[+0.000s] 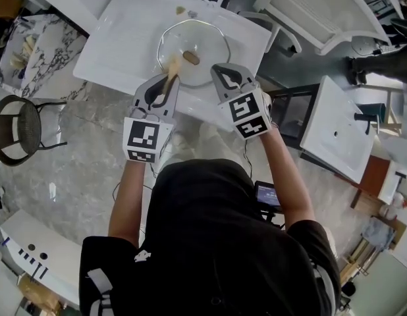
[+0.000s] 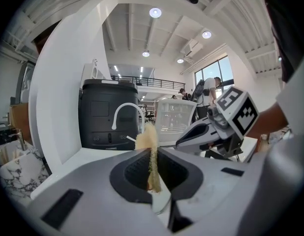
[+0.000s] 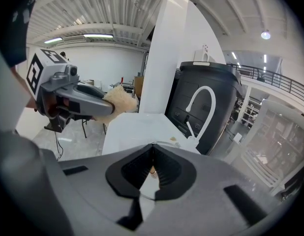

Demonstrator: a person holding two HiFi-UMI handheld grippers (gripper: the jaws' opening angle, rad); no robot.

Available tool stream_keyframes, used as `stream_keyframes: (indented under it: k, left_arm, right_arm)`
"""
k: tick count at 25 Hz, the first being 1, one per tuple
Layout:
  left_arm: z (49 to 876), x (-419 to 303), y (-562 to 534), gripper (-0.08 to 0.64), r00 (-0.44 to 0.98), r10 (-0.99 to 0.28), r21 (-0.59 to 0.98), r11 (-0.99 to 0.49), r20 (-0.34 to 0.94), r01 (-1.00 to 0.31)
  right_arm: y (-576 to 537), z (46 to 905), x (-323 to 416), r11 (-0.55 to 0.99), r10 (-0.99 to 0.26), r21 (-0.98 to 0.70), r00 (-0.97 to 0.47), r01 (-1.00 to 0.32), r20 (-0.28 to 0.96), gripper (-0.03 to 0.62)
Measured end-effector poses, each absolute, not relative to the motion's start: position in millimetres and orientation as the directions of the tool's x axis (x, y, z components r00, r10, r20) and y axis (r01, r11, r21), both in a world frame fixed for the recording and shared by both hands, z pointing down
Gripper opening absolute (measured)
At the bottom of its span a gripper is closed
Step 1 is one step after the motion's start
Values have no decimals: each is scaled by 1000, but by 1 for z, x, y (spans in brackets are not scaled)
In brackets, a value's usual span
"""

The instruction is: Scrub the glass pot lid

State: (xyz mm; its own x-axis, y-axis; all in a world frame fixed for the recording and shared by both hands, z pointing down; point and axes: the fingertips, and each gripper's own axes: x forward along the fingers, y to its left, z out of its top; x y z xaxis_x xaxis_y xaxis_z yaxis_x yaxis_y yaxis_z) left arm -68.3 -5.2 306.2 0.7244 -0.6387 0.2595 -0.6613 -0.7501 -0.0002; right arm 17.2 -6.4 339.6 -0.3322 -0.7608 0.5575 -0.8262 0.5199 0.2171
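Clear smooth glass lid [image 1: 207,43] with metal rim, fibrous tan scrubber [image 2: 147,139], glossy white countertop [image 1: 124,38].

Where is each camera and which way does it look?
Head view: on the person's head, looking down at the glass lid on the table; both arms show.
Left gripper view: on the left gripper, looking along jaws shut on a sponge; right gripper shows.
Right gripper view: on the right gripper, looking along shut jaws; left gripper shows.
Both gripper views share the black box.
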Motion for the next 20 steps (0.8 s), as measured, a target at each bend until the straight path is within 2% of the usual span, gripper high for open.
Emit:
stream_keyframes:
  k: [12, 20]
  left_arm:
    - [338, -37, -58, 17, 658, -681, 2, -695, 321, -719]
    - [368, -21, -80, 17, 632, -678, 98, -649, 374, -754]
  right_arm:
    - [-56, 392, 66, 603, -659, 208, -334, -770, 674, -5]
    - [-91, 435, 85, 649, -582, 186, -324, -738, 746, -5]
